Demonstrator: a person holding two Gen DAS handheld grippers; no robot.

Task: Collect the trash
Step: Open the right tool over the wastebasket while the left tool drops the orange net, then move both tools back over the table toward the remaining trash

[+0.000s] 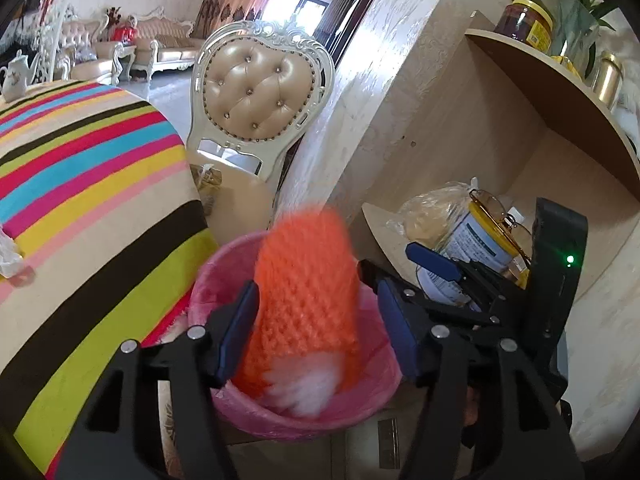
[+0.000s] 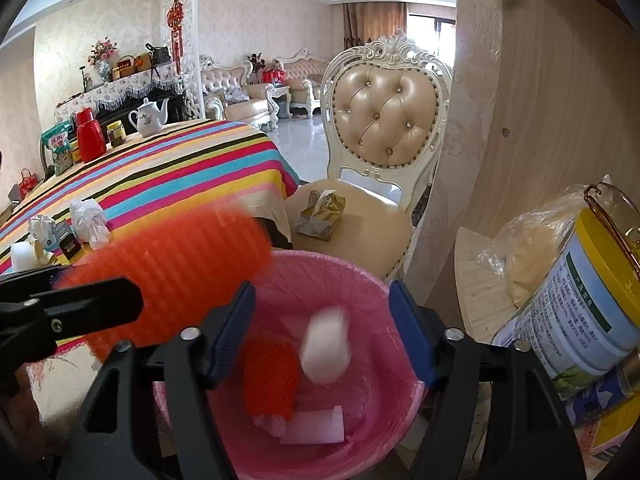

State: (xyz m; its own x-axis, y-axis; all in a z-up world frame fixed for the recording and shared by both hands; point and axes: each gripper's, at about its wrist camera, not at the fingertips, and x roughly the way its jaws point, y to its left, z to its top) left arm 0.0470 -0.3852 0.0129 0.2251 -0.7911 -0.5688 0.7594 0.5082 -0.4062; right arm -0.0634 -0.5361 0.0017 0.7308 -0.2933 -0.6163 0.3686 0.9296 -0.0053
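A pink-lined trash bin (image 1: 372,400) (image 2: 372,288) stands on the floor beside the striped table. My left gripper (image 1: 316,332) is open over the bin; an orange foam net (image 1: 308,300) with a white end, blurred, hangs between its fingers, also seen at the left of the right wrist view (image 2: 172,264). My right gripper (image 2: 324,328) is open above the bin; a blurred white piece (image 2: 326,346) is in mid-air below it. Inside the bin lie another orange net (image 2: 270,380) and white foam (image 2: 316,426). Crumpled tissues (image 2: 90,222) lie on the table.
The table with striped cloth (image 2: 168,176) is at left, carrying a teapot (image 2: 148,118), red flask (image 2: 90,136) and small packets. A cream chair (image 2: 384,128) holds a crumpled bag (image 2: 320,216). A wooden shelf (image 2: 480,304) at right holds a tin (image 2: 576,312).
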